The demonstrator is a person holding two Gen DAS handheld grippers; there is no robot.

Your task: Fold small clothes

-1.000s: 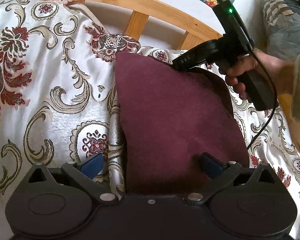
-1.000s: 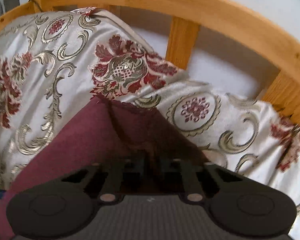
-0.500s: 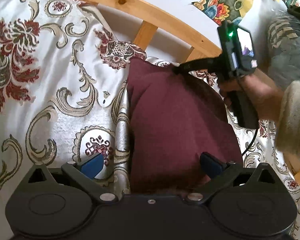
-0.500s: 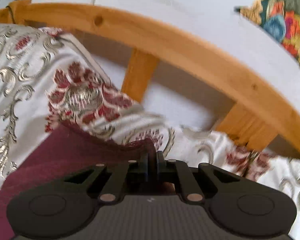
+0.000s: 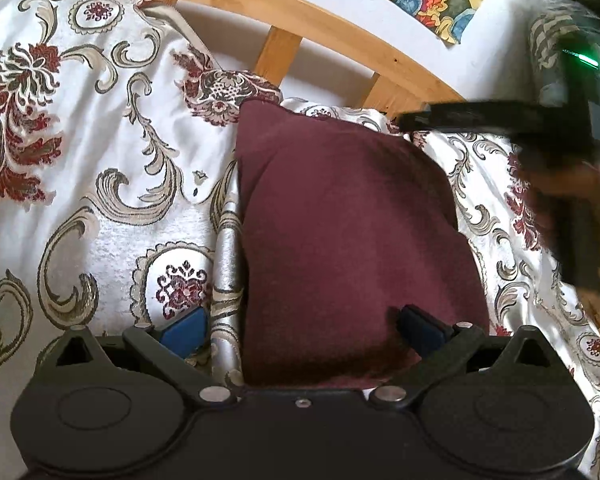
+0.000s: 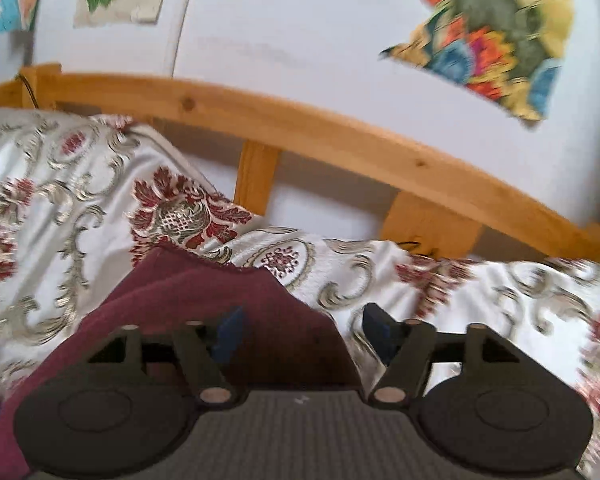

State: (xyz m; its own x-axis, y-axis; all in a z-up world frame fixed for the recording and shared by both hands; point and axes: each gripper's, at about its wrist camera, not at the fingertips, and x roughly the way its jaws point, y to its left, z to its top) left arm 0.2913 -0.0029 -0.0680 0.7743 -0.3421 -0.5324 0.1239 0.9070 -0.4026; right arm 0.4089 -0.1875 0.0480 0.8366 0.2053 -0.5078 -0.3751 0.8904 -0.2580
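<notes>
A: Why are the right gripper [image 6: 300,330] jaws apart?
B: They've just been opening, empty, leaving the folded maroon knit cloth [image 5: 348,232] flat on the floral bedspread [image 5: 80,168].
A: The left gripper [image 5: 300,326]?
B: Wide open, straddling its near edge.

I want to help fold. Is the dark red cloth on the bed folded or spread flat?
Folded. The dark red cloth lies doubled on the patterned bedspread; the right wrist view shows one layer over another at its far edge.
</notes>
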